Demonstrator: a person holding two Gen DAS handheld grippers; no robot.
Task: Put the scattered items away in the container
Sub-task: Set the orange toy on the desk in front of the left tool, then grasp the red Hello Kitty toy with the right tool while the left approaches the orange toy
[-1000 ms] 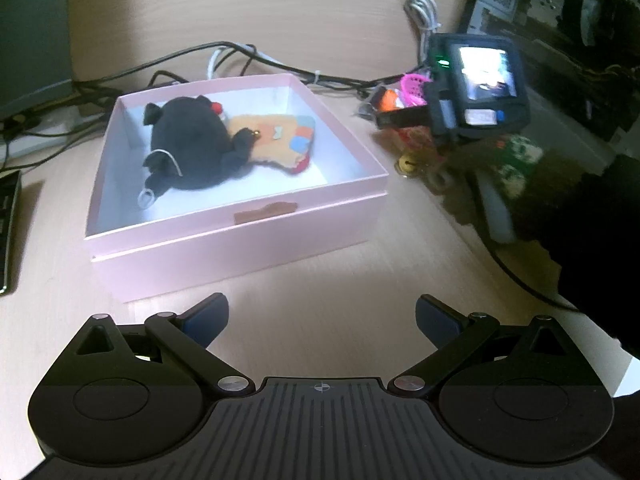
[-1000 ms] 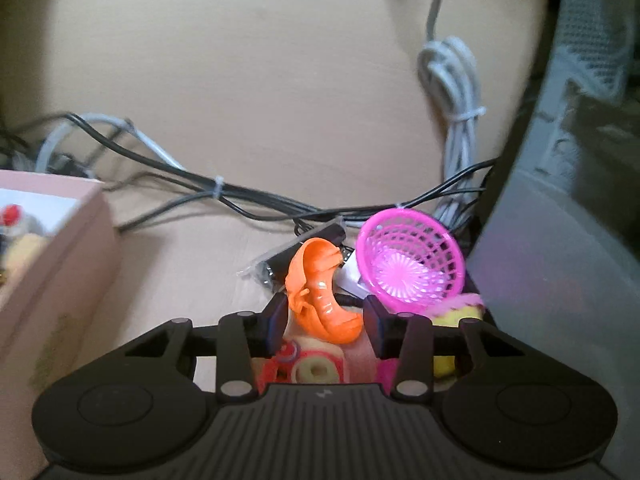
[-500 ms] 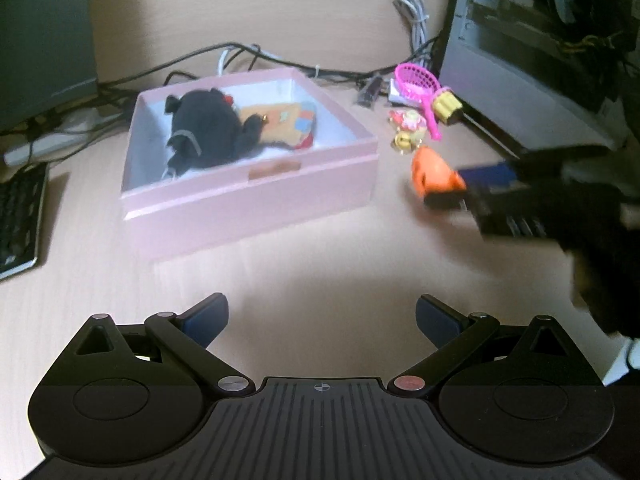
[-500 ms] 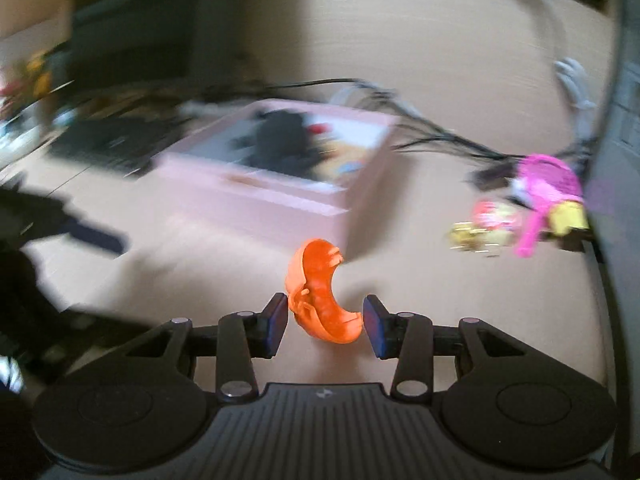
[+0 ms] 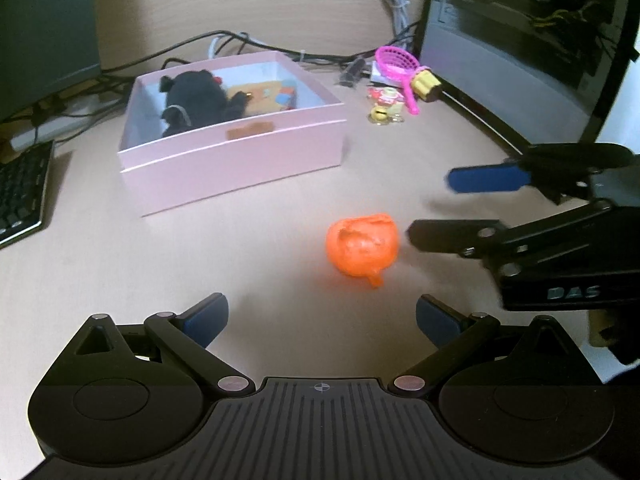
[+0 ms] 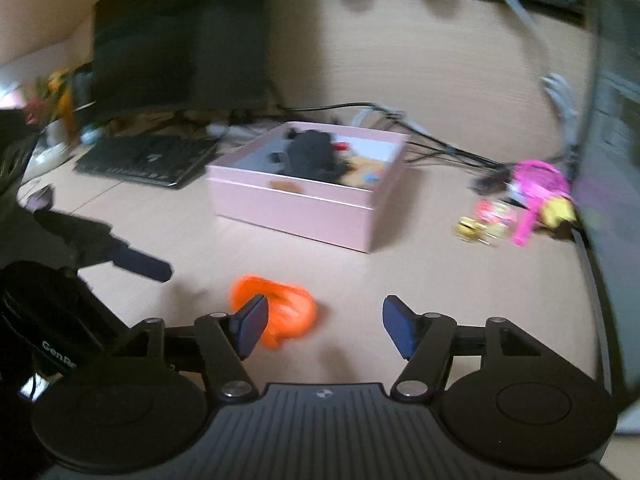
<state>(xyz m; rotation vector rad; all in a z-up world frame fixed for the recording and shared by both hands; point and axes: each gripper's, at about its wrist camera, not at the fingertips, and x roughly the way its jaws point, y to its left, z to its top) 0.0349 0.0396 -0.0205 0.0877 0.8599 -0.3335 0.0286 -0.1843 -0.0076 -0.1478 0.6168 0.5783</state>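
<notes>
An orange plastic toy (image 5: 362,248) lies on the desk, just ahead of my left gripper (image 5: 320,312), which is open and empty. My right gripper (image 5: 448,208) reaches in from the right, its tips close beside the toy. In the right wrist view the right gripper (image 6: 326,320) has its jaws opening; the orange toy (image 6: 280,316) sits by the left finger, touched by neither pad. The pink box (image 5: 240,160) holds a black plush (image 5: 192,100) and a yellow felt piece (image 5: 260,94). A pink toy basket (image 5: 396,60) and small trinkets (image 5: 386,104) lie right of the box.
A keyboard (image 5: 20,192) lies left of the box and a dark monitor (image 5: 44,28) stands behind it. A computer case (image 5: 520,40) borders the right side. Cables (image 5: 240,40) run behind the box. One finger of my left gripper (image 6: 140,264) shows at left.
My right gripper carried the orange toy away from the pile by the computer case to the front of the desk, then opened; the toy now lies loose. The left gripper drew back from the box.
</notes>
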